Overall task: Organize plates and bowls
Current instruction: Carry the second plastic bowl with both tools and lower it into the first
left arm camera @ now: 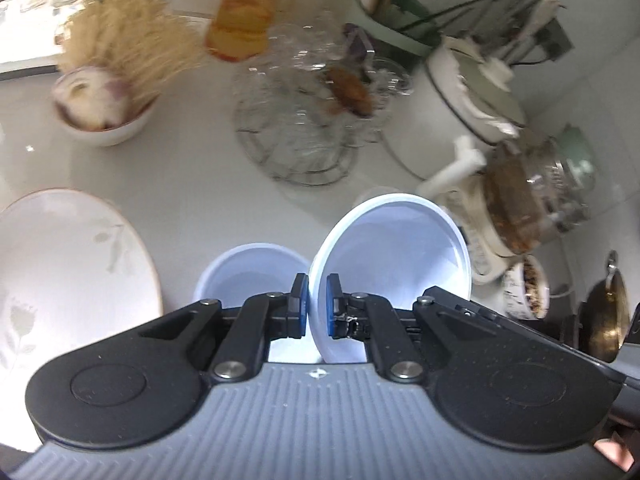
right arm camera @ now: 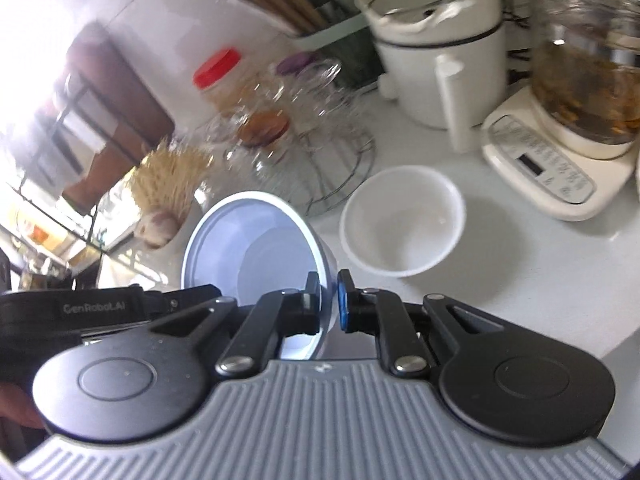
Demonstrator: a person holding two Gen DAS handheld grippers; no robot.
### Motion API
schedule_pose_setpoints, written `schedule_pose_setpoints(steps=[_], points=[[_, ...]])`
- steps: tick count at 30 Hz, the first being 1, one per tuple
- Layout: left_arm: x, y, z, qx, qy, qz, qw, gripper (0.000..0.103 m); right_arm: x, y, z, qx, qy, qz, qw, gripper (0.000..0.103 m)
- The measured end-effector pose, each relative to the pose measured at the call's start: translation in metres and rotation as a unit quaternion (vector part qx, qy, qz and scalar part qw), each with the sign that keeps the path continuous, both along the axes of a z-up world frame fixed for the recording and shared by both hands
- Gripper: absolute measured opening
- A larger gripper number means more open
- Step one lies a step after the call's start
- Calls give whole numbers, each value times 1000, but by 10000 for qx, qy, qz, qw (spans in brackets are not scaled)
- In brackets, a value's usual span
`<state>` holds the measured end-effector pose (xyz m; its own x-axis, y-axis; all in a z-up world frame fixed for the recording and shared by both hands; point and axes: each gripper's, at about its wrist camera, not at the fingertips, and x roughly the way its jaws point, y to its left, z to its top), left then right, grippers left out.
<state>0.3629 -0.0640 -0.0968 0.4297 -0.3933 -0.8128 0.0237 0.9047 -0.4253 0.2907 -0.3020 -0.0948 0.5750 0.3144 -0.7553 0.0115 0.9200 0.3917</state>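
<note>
Nearest, left gripper [left arm camera: 318,304]: pads clamped on the rim of a shallow pale-blue dish [left arm camera: 396,248]. The dish stands on edge, hollow side to my right, off the counter [right arm camera: 500,248]. Right gripper [right arm camera: 329,300]: clamped likewise, one pad inside and one outside the wall of a deeper blue bowl [right arm camera: 248,240]. That bowl is tipped over so its mouth faces up and left, away from where it likely has to go. Just past my left fingers the left wrist view shows a blue bowl mouth [left arm camera: 248,272]. It may be the one in my right hand; I cannot tell. A large flowered plate [left arm camera: 60,264] lies toward the counter's left edge, flat. Next out is the key item: an empty white bowl [right arm camera: 402,220], upright on the open counter, ahead and slightly right of my right fingertips, apart from them. The right hand looks the nearer of the two to it. My guess is nesting comes next, and that would need the blue bowl rolled back to the right until its mouth is level. Behind the white bowl is a wire rack of glasses [right arm camera: 320,152]. At the back edge stand a white cooker pot [right arm camera: 436,52] and a kettle base [right arm camera: 540,168], close enough to mind.
</note>
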Motion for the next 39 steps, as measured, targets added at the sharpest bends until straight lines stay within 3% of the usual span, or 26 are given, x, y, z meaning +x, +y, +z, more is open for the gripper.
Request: schedule_pose_setpoints(steps=[16,36,38,39], points=[[-5,34,-48,393,527,541,9964,8,20,44,-41,-308,521,661,9960,12],[5,30,-60,482,768,641,9938,9,40,45,-53,-326,723,838,9933,13],[4,31,-58,467,776,648,9938,14,41,45,-52,-316,748,826,9933,16],[5,31,-57,466,760,646,9939,18,41,45,-51,-310,741,803,9935,27]])
